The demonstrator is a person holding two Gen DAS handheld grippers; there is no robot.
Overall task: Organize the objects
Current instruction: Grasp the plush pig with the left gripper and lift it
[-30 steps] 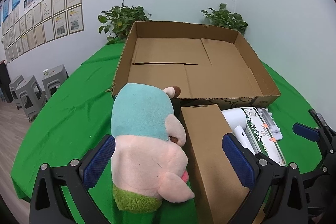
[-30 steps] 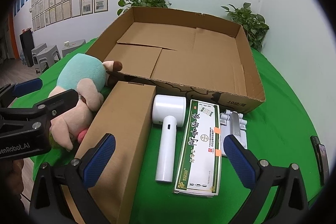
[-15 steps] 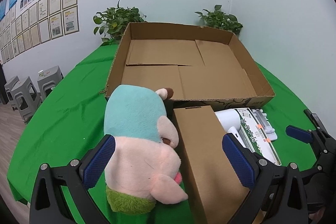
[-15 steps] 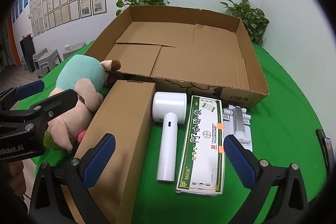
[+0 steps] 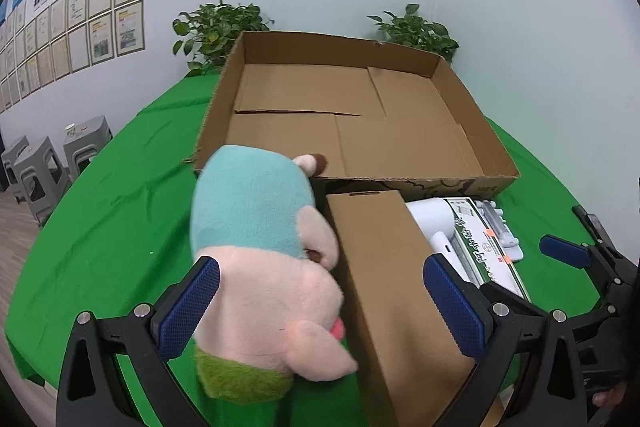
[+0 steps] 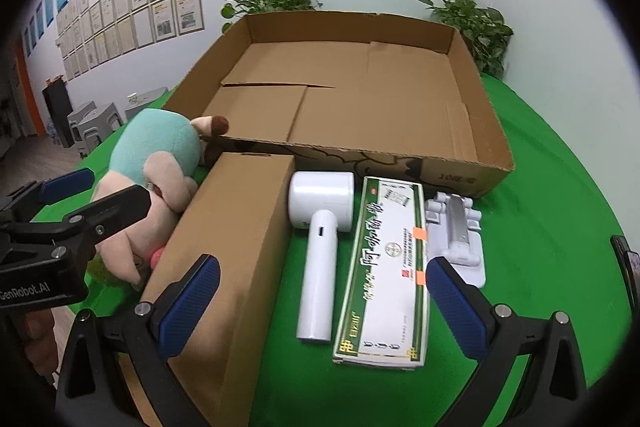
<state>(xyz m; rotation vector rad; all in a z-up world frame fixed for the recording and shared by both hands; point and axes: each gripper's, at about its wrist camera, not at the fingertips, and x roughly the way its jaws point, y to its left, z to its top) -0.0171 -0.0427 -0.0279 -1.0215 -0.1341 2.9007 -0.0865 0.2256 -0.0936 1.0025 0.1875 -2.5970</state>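
A big open cardboard tray lies empty on the green table. In front of it lie a plush pig with a teal cap, a closed brown carton, a white handheld device, a green-and-white long box and a white bracket. My left gripper is open, with the plush and the carton's left part between its pads. My right gripper is open over the carton's edge, the device and the long box.
Two potted plants stand behind the tray by the wall. Grey stools stand left of the table. A dark phone-like object lies at the table's right edge.
Both grippers have moved slightly forward and left; the objects look a little closer. Nothing was grasped or moved.
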